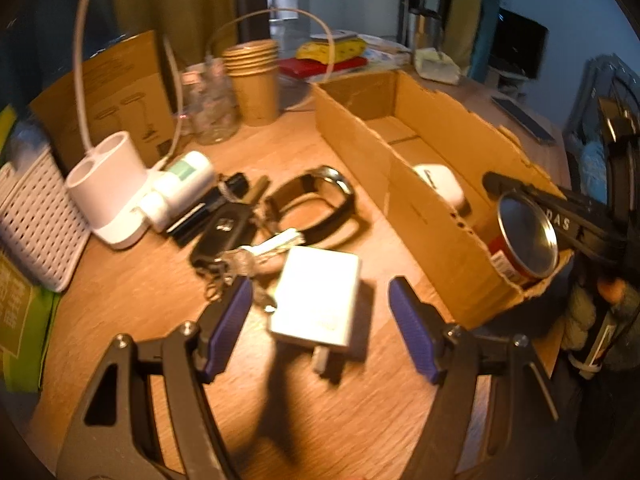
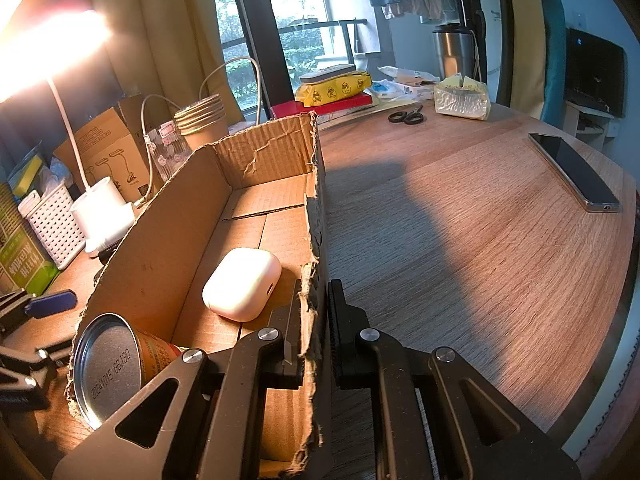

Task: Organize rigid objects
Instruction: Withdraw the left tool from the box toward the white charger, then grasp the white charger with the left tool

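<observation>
A long open cardboard box (image 1: 400,184) lies on the wooden table. It holds a white earbuds case (image 1: 440,182) and a tin can (image 1: 524,236) on its side. My right gripper (image 2: 314,312) is shut on the box's right wall (image 2: 316,216); the earbuds case (image 2: 242,284) and the can (image 2: 108,368) lie just left of it. My left gripper (image 1: 320,300) is open, its jaws on either side of a white charger block (image 1: 318,300) on the table. Behind the charger lie a car key with keys (image 1: 224,236) and a black watch (image 1: 320,200).
A white lamp base (image 1: 108,196), a white tube (image 1: 180,188), a white basket (image 1: 36,220), stacked paper cups (image 1: 254,80) and a glass jar (image 1: 212,108) crowd the left and back. A phone (image 2: 574,172), scissors (image 2: 406,116) and a tissue pack (image 2: 462,98) lie right of the box.
</observation>
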Motion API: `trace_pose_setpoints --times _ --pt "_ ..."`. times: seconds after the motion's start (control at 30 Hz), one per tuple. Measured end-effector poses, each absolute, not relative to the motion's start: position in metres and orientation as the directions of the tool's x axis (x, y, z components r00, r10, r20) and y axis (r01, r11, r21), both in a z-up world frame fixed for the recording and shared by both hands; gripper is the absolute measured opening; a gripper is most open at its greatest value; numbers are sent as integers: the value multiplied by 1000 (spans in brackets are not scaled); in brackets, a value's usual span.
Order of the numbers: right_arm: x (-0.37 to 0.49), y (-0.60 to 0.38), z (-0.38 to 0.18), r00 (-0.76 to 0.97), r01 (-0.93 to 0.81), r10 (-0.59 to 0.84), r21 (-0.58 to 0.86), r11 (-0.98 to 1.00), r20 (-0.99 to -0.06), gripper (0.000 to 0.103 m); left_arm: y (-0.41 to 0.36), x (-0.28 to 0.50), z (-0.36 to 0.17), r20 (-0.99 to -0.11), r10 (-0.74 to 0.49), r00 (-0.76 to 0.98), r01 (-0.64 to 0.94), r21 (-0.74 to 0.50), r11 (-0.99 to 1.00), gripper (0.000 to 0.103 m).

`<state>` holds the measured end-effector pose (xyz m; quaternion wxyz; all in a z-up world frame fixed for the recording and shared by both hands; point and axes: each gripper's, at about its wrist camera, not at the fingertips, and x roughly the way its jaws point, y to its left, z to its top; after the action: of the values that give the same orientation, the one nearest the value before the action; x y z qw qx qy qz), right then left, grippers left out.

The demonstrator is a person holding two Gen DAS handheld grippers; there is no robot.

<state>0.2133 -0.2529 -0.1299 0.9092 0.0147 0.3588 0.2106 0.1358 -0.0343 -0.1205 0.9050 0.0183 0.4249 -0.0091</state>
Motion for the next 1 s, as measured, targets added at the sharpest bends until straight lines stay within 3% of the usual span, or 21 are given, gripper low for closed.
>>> trace_pose_setpoints --times 0.57,0.7,1.0 --pt "213 -253 -129 654 -372 393 177 911 -647 10 -43 154 -141 -799 31 601 66 88 994 71" --pt "213 -252 -130 654 -373 393 178 911 -647 10 -43 154 -143 -798 55 600 62 115 991 52" --pt "213 -252 -129 654 -372 393 177 911 -647 11 -39 150 -143 -796 50 603 59 107 993 51"
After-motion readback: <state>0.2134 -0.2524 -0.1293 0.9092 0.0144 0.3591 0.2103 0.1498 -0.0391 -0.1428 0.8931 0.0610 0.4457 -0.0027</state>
